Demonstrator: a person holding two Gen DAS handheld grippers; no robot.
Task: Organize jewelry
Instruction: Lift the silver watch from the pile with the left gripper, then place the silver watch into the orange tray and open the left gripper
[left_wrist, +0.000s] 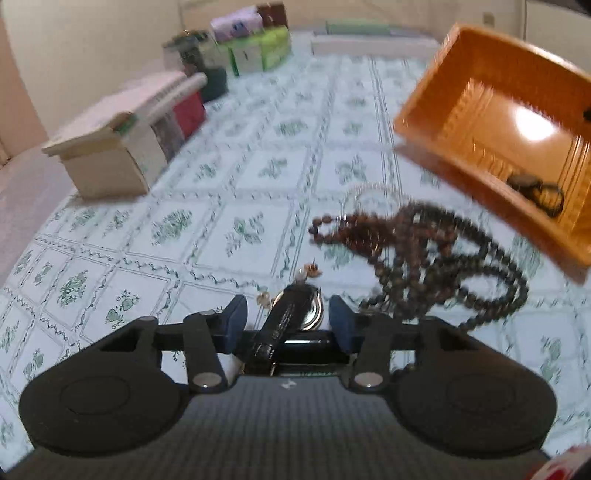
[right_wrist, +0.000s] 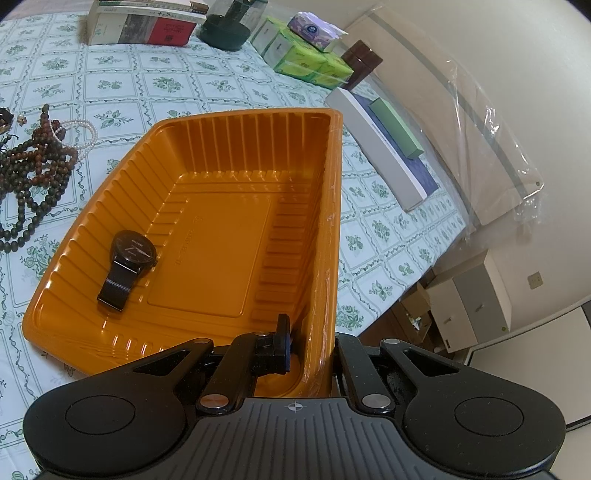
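**Q:** Where's everything sitting right now?

**Me:** My right gripper (right_wrist: 310, 347) is pinched tight on the near right wall of the orange tray (right_wrist: 110, 192), one finger inside, the other outside the rim. The tray rests on the flowered tablecloth (right_wrist: 155, 85). Inside it there's one black watch (right_wrist: 127, 264), lying at about 8 o'clock on the tray floor, strap pointing toward me.

**Q:** And the left one?

**Me:** My left gripper (left_wrist: 288, 317) is low over the cloth with its blue pads (left_wrist: 341, 326) set apart, and a second watch (left_wrist: 291, 317), dark strap and shiny round case, lies between them. The pads don't look like they're pressing on it; there's a gap on each side, though that view is blurry, so I could be off.

**Q:** What about the rest of the jewelry?

**Me:** From the left camera, a tangled heap of dark bead strings (left_wrist: 436, 258) is at 1 o'clock from the watch, with a pale pearl bracelet (left_wrist: 369, 195) just behind it. A couple of small earrings (left_wrist: 310, 271) sit just past the watch at 12. The tray is further out at 2 o'clock. Books (left_wrist: 122, 144) and tissue packs (left_wrist: 258, 48) line the far left edge.
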